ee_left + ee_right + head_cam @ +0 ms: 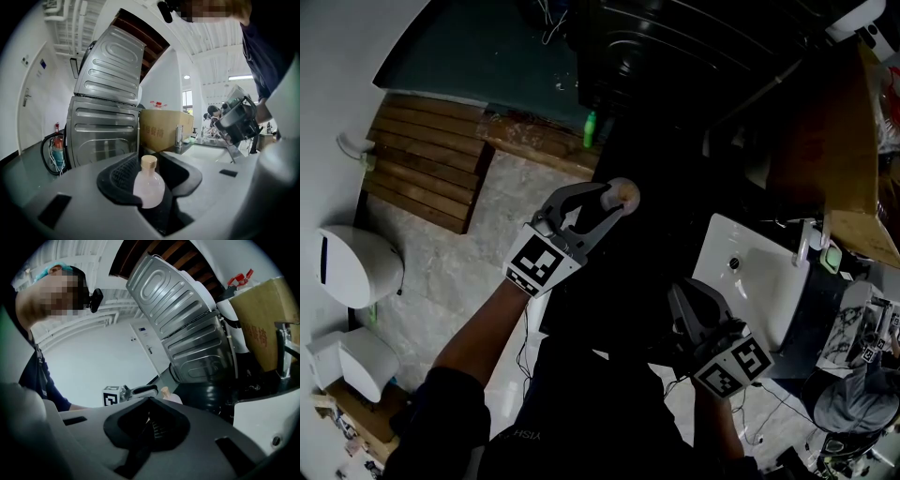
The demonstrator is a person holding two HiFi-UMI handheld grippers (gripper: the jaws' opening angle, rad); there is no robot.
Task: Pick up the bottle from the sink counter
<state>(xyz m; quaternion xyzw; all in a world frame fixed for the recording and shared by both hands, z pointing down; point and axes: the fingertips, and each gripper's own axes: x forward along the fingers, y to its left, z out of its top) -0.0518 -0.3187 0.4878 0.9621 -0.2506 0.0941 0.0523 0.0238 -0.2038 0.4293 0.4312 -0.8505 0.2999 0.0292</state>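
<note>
Left gripper view shows the left claw (154, 169) parted around a round frosted tan-capped bottle (149, 188); right claw (151, 420) closed.

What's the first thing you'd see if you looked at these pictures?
A little pale bottle with a tan cap, right between the jaws of the left tool. Behind it stands a big silver ribbed machine, and a white sink lies off to the right.
</note>
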